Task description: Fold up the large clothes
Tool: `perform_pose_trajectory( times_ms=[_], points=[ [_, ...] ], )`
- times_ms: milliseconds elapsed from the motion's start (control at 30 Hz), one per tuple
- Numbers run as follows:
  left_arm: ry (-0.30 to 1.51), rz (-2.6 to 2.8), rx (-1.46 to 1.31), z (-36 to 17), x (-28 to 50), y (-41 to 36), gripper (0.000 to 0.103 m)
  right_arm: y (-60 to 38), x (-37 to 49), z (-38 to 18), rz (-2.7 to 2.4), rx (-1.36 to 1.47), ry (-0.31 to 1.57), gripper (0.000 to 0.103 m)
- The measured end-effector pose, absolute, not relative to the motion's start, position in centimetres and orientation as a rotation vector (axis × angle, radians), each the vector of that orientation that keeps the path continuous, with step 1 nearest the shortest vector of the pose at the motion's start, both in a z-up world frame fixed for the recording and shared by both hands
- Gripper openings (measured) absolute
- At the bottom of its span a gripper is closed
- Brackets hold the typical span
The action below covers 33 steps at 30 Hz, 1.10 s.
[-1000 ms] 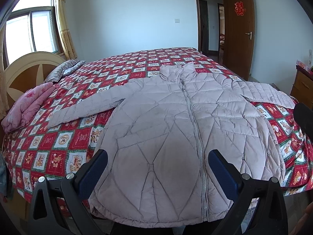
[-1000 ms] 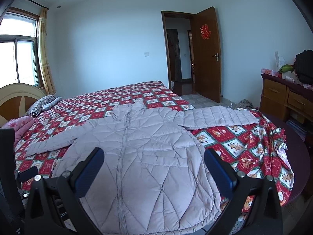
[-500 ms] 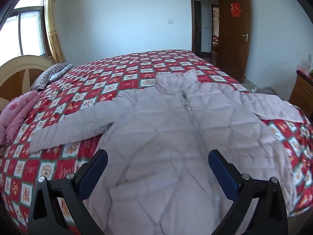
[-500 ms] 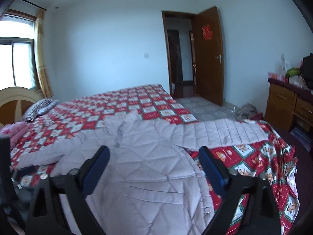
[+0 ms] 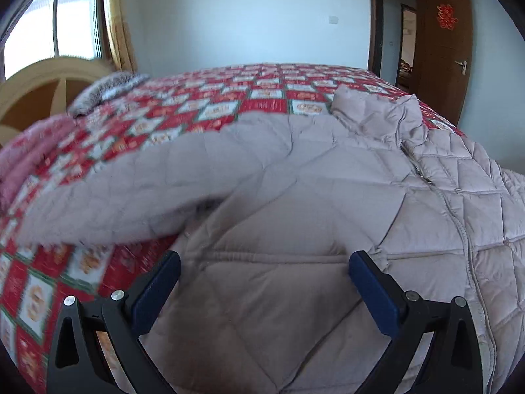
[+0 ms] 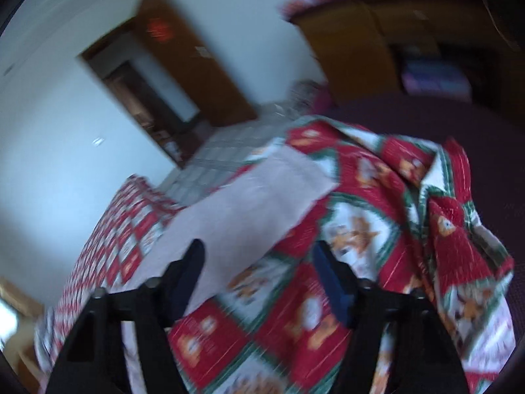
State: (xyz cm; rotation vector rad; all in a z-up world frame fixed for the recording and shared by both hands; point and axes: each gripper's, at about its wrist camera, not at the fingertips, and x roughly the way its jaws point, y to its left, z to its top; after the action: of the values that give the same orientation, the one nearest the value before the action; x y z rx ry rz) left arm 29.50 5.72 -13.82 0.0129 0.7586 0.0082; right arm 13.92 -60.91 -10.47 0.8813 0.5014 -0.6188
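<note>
Both the left gripper and right gripper gape empty over the puffy coat, right one's jaws just narrowing, with pink bedding by the headboard.

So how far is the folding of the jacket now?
Done: the jacket lies flat and zipped on the bed, with no fold yet. In hand: the left tool is open over its side; the right tool, jaws just closing with nothing gripped, nears the sleeve. Left: every fold.
</note>
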Motion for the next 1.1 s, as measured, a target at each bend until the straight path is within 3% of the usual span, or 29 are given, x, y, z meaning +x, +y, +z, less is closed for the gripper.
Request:
perform_pose_trajectory(
  times_ms=[200,367,400,433,467,567,833,1100],
  points=[
    [0.780,0.009,0.006,-14.9,29.6,5.3,0.102,-63.8,17.1,-13.4,-0.680,0.943,0.560,0.059],
    [0.797,0.016,0.022,-15.2,29.9,5.2,0.102,-63.1,18.9,-13.0,-0.716,0.831,0.603,0.058],
    [0.797,0.017,0.022,-15.2,29.9,5.2,0.102,-63.1,19.1,-12.9,-0.721,0.814,0.615,0.048],
    [0.796,0.018,0.023,-15.3,29.9,5.2,0.102,-64.2,19.3,-13.4,-0.715,0.804,0.631,0.026],
    [0.796,0.018,0.023,-15.3,29.9,5.2,0.102,-64.2,19.2,-13.5,-0.704,0.799,0.643,0.018],
    [0.799,0.018,0.025,-15.3,29.9,5.2,0.102,-64.7,19.0,-13.0,-0.684,0.763,0.635,0.012],
    [0.793,0.003,0.000,-15.4,29.8,5.6,0.102,-58.4,18.9,-3.2,-0.582,0.459,0.523,0.009],
    [0.783,-0.008,-0.017,-15.4,29.7,5.7,0.102,-42.0,22.0,5.6,-0.274,0.203,0.471,0.009]
  ],
)
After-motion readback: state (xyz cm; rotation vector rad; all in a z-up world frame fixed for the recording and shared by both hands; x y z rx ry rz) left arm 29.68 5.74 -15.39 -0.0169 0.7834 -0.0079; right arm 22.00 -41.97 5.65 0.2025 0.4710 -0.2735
